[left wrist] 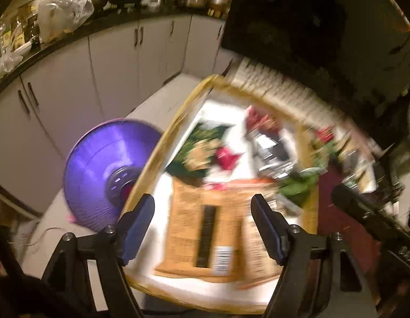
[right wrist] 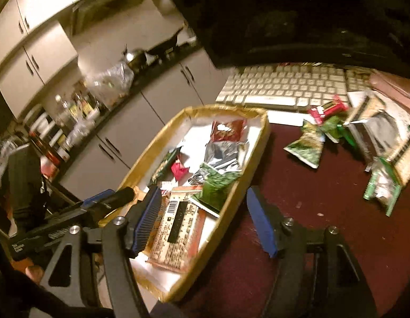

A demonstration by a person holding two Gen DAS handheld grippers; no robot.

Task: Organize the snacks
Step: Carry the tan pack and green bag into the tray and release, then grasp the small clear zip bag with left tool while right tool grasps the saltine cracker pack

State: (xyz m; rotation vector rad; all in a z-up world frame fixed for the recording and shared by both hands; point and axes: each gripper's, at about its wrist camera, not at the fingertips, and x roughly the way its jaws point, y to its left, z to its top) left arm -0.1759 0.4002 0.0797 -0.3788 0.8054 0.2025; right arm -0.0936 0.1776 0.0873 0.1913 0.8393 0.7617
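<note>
Both tools, left tool point(left wrist: 202, 228) and right tool point(right wrist: 205, 221), are wide and empty over the gold-edged cardboard box point(right wrist: 260, 143) half full of snacks, so next a tool must grab the green snack packet point(right wrist: 307, 151) on the dark red tabletop point(right wrist: 297, 198), right of frame.

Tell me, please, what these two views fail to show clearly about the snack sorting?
- Left wrist view: motion blur smears the packets in the tray; the print on the orange packet is unreadable.
- Right wrist view: the loose snacks by the keyboard are blurred, so no count.
- Right wrist view: the left claw hides the tray's near-left corner.
</note>
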